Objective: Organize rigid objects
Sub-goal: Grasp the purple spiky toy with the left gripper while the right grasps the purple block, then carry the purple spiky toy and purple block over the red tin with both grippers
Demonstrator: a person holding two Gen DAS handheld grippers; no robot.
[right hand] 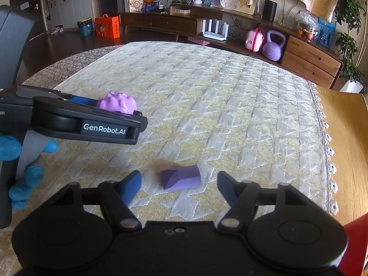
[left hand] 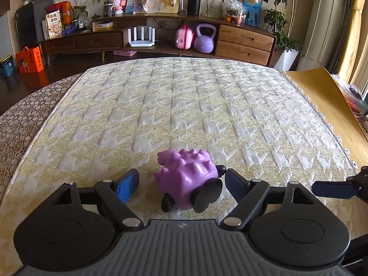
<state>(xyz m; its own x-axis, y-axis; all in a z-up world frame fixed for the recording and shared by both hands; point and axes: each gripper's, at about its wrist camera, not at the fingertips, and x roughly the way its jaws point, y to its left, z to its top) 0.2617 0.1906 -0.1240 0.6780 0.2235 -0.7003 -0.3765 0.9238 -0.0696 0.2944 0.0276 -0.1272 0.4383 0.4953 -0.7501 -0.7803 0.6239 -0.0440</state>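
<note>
1. Centre stage: a purple spiky toy with black feet, lying on the quilted yellow-and-white cloth that covers the table, spines up, feet towards the left wrist camera.
2. The left gripper straddles that toy: blue pads stand either side of it. The left pad is clear of the toy; the right one sits right against a black nub on it, too close to say whether they touch. Released, jaws wide, nothing clamped.
3. From the right wrist view the left gripper comes in from the left edge, tilted down towards the cloth, the toy showing just above its finger.
4. A blue-gloved hand wraps the left gripper's handle, fingers curled around it.
5. Over to the other piece: a purple faceted block, flat on the cloth, to the right of the toy.
6. The right gripper brackets the block, angled down at it, with cloth showing between each pad and the block. Not gripping, jaws apart.
7. In the left wrist view, the right gripper's blue finger pokes in at the right edge.
8. Beyond the table: a wooden sideboard holding a purple kettlebell.
</note>
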